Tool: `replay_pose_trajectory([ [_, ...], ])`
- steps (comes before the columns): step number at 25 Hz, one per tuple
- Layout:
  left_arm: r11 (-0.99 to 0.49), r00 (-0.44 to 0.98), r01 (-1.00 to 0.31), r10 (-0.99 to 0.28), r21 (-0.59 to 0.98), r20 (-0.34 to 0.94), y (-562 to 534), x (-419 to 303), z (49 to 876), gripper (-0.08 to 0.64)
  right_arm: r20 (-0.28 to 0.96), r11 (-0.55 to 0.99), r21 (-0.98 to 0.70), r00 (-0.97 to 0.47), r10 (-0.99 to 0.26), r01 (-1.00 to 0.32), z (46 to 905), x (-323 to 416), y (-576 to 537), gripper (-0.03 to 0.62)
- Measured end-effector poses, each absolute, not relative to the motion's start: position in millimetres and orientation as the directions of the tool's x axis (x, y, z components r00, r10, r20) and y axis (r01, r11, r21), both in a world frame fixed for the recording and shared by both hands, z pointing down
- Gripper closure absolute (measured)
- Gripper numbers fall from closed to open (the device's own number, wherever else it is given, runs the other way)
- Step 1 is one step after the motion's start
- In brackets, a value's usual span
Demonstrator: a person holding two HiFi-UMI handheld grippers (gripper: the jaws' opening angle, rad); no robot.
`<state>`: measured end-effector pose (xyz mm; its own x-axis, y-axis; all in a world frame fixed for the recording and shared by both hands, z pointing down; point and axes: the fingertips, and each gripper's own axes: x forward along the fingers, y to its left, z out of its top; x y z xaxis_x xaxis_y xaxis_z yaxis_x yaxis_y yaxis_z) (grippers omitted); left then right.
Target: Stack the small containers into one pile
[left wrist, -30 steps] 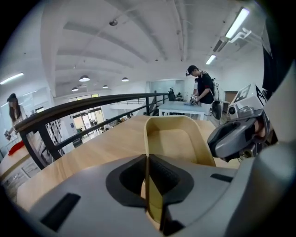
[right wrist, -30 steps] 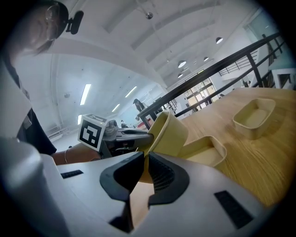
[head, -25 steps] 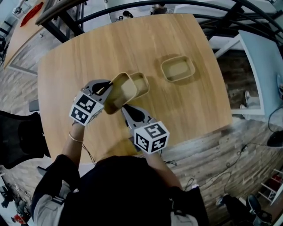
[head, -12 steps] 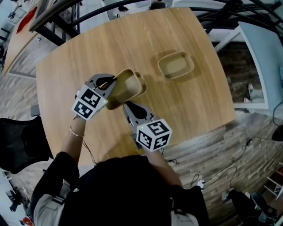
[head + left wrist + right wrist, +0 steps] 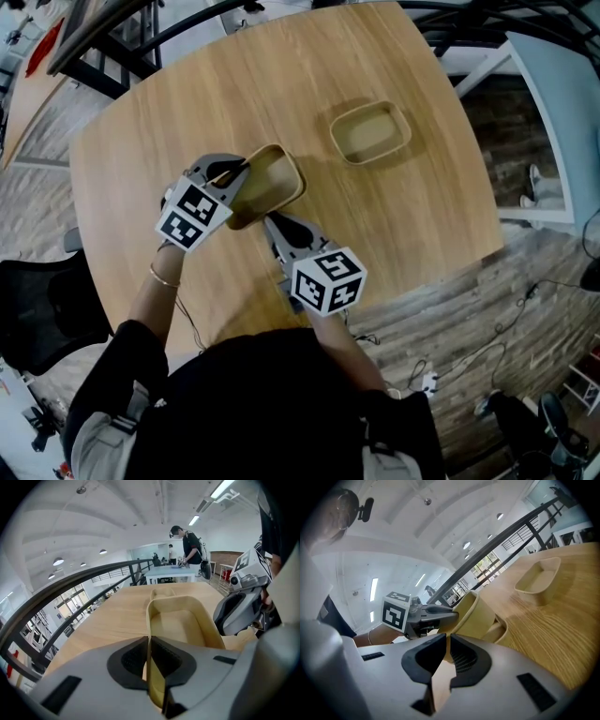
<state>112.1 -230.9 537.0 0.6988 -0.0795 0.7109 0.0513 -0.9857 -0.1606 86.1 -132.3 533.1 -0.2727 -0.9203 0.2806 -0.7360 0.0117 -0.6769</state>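
In the head view my left gripper (image 5: 236,174) is shut on the near-left rim of a tan container (image 5: 272,180). That container sits tilted into a second tan container, which it almost hides. In the right gripper view the lower container (image 5: 504,630) shows under the upper one (image 5: 476,616). My right gripper (image 5: 270,221) is shut on the lower container's near rim, a tan edge clamped between its jaws (image 5: 445,656). In the left gripper view the rim runs between my jaws (image 5: 151,665). A third tan container (image 5: 369,132) stands alone to the right.
The round wooden table (image 5: 169,103) has a dark railing behind its far edge. Its near edge and plank floor lie to the right of my right gripper. A person (image 5: 190,545) stands at a white table far behind.
My left gripper has carried the tilted container right and down onto the second one, which is now nearly covered. The right gripper has stayed at that container's near rim.
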Motion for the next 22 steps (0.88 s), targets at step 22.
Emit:
replay_pose_trajectory([
  [22,-0.976,0.629,0.069,-0.118,-0.207,0.768,-238,120,570,0.525,0.337,-0.021,-0.696,-0.301,-0.892,-0.718,562,94,-138,0.552],
])
